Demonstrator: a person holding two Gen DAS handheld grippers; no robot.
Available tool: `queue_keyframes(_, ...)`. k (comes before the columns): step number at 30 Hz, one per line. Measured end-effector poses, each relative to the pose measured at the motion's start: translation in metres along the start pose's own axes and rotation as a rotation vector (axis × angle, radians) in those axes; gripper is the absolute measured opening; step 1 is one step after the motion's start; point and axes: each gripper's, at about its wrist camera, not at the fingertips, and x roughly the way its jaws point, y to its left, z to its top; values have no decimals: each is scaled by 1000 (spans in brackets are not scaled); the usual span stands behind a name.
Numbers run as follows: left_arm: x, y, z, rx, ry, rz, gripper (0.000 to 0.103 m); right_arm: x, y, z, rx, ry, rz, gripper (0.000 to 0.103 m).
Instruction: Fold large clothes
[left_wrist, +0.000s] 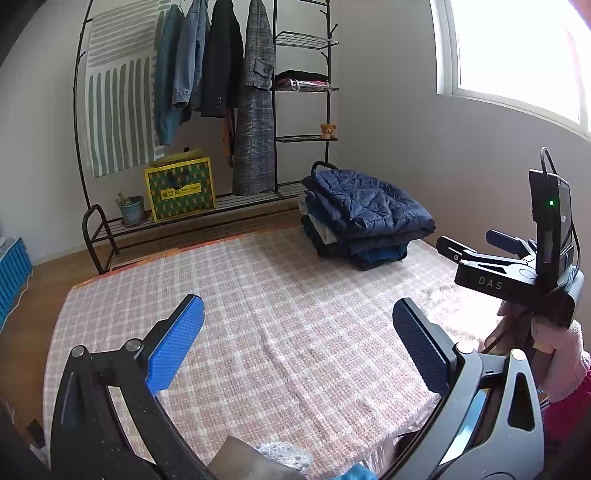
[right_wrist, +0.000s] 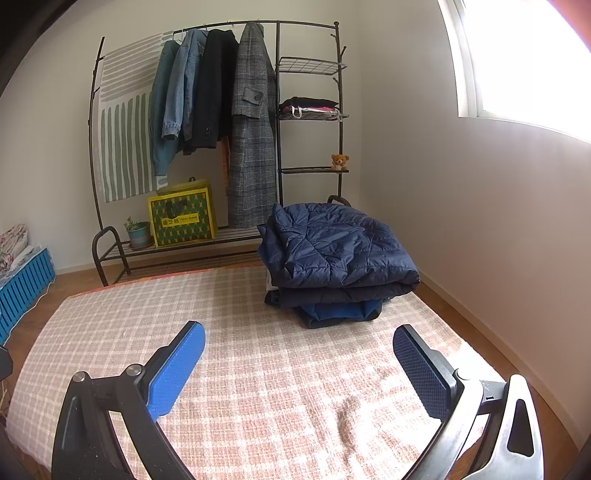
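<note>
A stack of folded clothes, topped by a navy quilted jacket (left_wrist: 369, 206), sits at the far right of the pink checked bed cover (left_wrist: 258, 314). The stack also shows in the right wrist view (right_wrist: 336, 251) on the cover (right_wrist: 258, 350). My left gripper (left_wrist: 297, 339) is open and empty above the cover's near part. My right gripper (right_wrist: 299, 369) is open and empty above the cover, short of the stack. The right gripper also shows in the left wrist view (left_wrist: 476, 245), held by a pink-gloved hand at the right edge.
A black clothes rack (right_wrist: 280, 147) with hanging coats stands against the far wall, with a yellow box (right_wrist: 183, 218), a potted plant (right_wrist: 138, 232) and a teddy bear (right_wrist: 339, 161) on its shelves. A blue crate (right_wrist: 22, 284) sits at the left. A window (right_wrist: 524, 55) is at the right.
</note>
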Motion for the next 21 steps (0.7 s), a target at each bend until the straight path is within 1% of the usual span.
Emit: queue_keyframes(21,1,-4,0,6,0,5,103,-1,5,-2,3,2,-1,103)
